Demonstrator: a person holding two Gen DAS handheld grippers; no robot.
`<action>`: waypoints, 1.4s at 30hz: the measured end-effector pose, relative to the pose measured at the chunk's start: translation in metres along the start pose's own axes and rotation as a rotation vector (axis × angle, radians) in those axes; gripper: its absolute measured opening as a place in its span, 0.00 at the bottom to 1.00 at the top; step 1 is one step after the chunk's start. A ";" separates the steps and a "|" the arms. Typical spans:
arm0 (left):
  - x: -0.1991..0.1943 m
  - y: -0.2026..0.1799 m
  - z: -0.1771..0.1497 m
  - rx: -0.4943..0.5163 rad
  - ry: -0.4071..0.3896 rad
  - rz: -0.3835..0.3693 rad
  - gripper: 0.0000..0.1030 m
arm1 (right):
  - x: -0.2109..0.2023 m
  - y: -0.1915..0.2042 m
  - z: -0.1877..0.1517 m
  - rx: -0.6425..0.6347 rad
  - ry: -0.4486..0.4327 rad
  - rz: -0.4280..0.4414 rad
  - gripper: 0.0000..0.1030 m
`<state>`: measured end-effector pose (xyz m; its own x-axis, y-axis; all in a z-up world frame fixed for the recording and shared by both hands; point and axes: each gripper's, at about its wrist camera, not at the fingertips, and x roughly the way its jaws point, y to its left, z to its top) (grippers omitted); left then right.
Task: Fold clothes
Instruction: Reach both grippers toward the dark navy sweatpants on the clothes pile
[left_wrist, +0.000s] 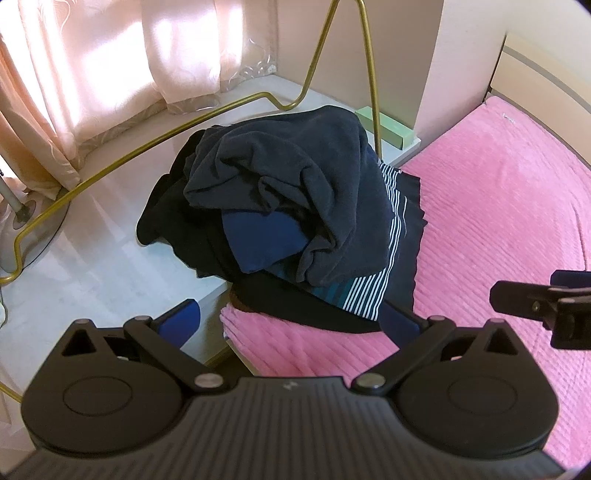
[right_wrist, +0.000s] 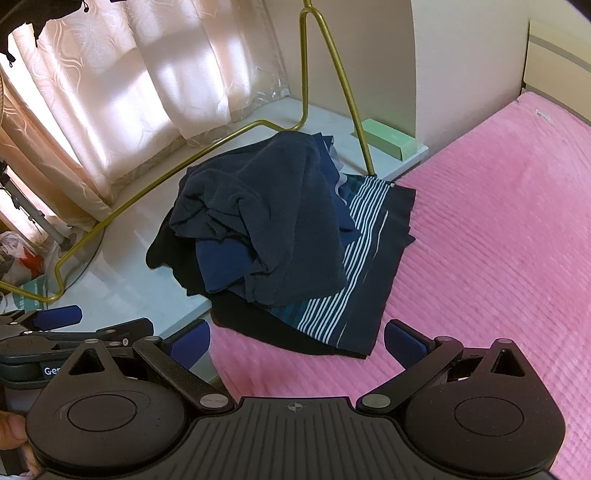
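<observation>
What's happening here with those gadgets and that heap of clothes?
A person holds a two-finger claw in each hand, getting ready to fold laundry. A pile of dark clothes, with a navy garment on top and a striped piece beneath, sits half on the pink bedspread and half on the white ledge beside it. The left claw and right claw are both open and hold nothing. No folding has begun.

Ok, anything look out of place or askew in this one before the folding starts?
Yes: the pile of dark clothes is unfolded and straddles the edge between the white ledge and the pink bedspread, its striped garment spilling onto the bed. A gold wire clothes rack lies tipped across the ledge. Both grippers are open and empty.
</observation>
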<state>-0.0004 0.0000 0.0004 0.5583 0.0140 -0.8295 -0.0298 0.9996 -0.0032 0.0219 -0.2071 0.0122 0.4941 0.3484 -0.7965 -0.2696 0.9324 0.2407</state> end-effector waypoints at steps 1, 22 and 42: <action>-0.001 0.000 0.000 0.000 0.000 0.001 0.99 | 0.000 0.000 0.000 0.000 0.001 0.000 1.00; 0.005 0.004 -0.002 0.000 -0.010 0.008 0.98 | 0.006 -0.004 0.001 -0.003 0.014 0.010 1.00; 0.025 0.012 0.003 0.152 -0.143 0.122 0.99 | 0.025 -0.024 0.023 -0.283 -0.064 0.073 1.00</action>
<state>0.0161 0.0127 -0.0189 0.6701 0.1273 -0.7313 0.0150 0.9827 0.1848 0.0599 -0.2189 -0.0011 0.5138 0.4273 -0.7439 -0.5214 0.8441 0.1247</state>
